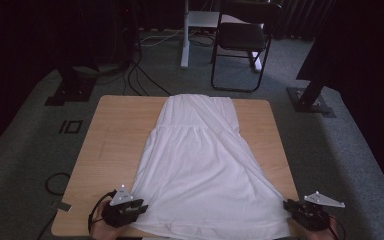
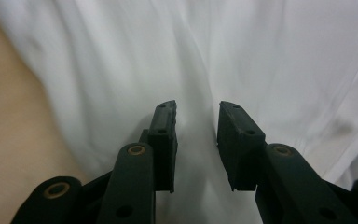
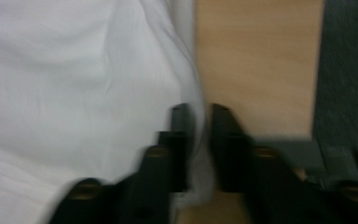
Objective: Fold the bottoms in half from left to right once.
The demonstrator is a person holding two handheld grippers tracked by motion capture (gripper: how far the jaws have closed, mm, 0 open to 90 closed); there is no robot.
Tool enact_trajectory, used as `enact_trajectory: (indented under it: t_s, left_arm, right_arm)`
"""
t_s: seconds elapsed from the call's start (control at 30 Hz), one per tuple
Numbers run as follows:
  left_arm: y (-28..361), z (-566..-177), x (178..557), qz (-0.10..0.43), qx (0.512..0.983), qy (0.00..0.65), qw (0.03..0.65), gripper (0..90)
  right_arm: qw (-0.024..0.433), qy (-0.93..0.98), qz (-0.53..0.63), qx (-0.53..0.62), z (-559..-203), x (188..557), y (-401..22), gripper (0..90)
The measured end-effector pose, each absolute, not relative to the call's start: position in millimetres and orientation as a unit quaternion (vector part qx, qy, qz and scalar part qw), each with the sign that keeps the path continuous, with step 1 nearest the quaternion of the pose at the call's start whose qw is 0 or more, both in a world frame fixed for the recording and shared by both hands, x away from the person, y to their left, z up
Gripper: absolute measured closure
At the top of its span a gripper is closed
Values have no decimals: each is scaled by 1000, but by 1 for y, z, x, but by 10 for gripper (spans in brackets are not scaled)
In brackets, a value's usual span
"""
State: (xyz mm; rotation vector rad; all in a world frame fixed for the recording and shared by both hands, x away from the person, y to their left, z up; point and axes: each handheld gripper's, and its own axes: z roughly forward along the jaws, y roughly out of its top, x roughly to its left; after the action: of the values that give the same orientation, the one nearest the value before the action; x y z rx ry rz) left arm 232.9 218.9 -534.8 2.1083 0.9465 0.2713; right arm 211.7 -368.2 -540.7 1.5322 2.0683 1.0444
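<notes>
1. We see the left gripper (image 2: 196,122) part open over the white dress (image 1: 200,165) — nothing pinched.
2. The right gripper (image 3: 200,123) straddles the dress's edge, jaws narrowly apart; blur hides whether they pinch it.
3. The dress lies flat on the wooden table (image 1: 110,145) — hem nearest us.

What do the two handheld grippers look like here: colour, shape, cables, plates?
Both are black. The left gripper has a chunky black body, a grey three-cornered plate on top and a black cable looping beside it. The right gripper carries the same kind of grey plate, with a thin cable trailing behind. In the left gripper view the fingers are flat rectangular black blocks on linked arms with brass-coloured pivot bushings.
</notes>
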Motion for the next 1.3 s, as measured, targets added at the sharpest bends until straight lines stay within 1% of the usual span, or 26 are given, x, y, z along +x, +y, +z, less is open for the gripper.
enact_trajectory:
  t_s: [0.07, 0.13, 0.23, 0.37, 0.47, 0.57, 0.63, 0.67, 0.7, 0.77, 0.8, 0.83, 0.87, 0.93, 1.0, 1.13, 1.3]
  left_arm:
    - [222, -520, 241, 135, 820, 372, 413, 603]
    - [221, -507, 255, 170, 815, 372, 411, 559]
    - [218, -497, 285, 199, 806, 383, 405, 511]
    - [209, -497, 328, 227, 795, 406, 390, 479]
    - [203, -505, 358, 218, 791, 431, 376, 443]
    - [198, -520, 382, 206, 794, 451, 352, 437]
    - [194, -530, 392, 205, 800, 452, 338, 438]
    - [192, -534, 395, 204, 801, 454, 333, 450]
    - [193, -538, 397, 196, 805, 454, 329, 486]
    - [193, -545, 399, 188, 813, 452, 316, 637]
    - [194, -545, 399, 183, 815, 445, 323, 714]
    - [194, -544, 398, 184, 817, 444, 317, 806]
    - [194, -543, 397, 188, 820, 443, 310, 860]
    - [195, -543, 394, 188, 823, 439, 308, 872]
    - [196, -543, 388, 186, 824, 437, 308, 873]
    - [198, -545, 362, 187, 826, 430, 313, 875]
    - [201, -548, 321, 189, 829, 417, 322, 875]
  right_arm:
    - [191, 730, 395, 525, -530, 220, -360, 551]
    - [201, 736, 408, 502, -518, 233, -349, 506]
    - [205, 750, 420, 468, -505, 262, -328, 493]
    - [201, 765, 424, 441, -504, 311, -298, 477]
    - [214, 779, 398, 435, -510, 346, -276, 459]
    - [222, 787, 381, 431, -515, 375, -257, 453]
    - [225, 793, 369, 430, -519, 392, -246, 450]
    - [226, 794, 361, 433, -521, 399, -242, 452]
    - [228, 795, 354, 437, -524, 406, -238, 466]
    - [221, 795, 344, 448, -531, 418, -234, 532]
    - [214, 798, 338, 452, -535, 423, -234, 631]
    - [206, 801, 331, 454, -538, 425, -234, 711]
    - [201, 803, 321, 460, -542, 427, -234, 771]
    - [190, 804, 318, 465, -547, 424, -237, 839]
    - [185, 806, 320, 462, -547, 420, -239, 848]
    - [183, 816, 316, 448, -548, 393, -245, 856]
    - [154, 810, 339, 452, -551, 356, -257, 854]
